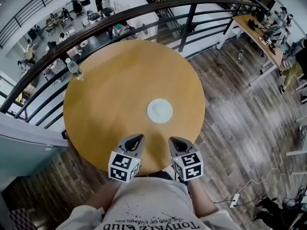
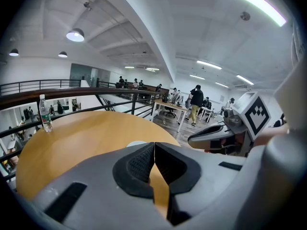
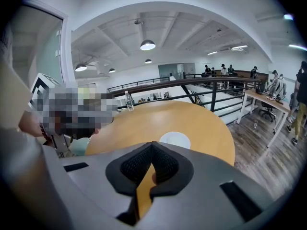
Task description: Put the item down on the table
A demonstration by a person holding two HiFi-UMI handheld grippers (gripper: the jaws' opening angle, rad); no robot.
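A white round plate (image 1: 159,110) lies flat on the round wooden table (image 1: 120,90), right of its centre. My left gripper (image 1: 137,139) and right gripper (image 1: 174,141) hover side by side over the table's near edge, short of the plate. Both are shut with nothing between the jaws. In the left gripper view the shut left gripper (image 2: 154,146) hides most of the plate (image 2: 136,143), and the right gripper (image 2: 217,134) shows to its right. In the right gripper view the plate (image 3: 174,139) lies just beyond the shut right gripper (image 3: 151,145).
A clear water bottle (image 1: 74,70) stands upright at the table's far left edge, also visible as the bottle (image 2: 45,114) and the bottle (image 3: 128,101). A dark railing (image 1: 144,13) curves behind the table. Wooden floor (image 1: 240,109) and a desk (image 1: 261,35) lie to the right.
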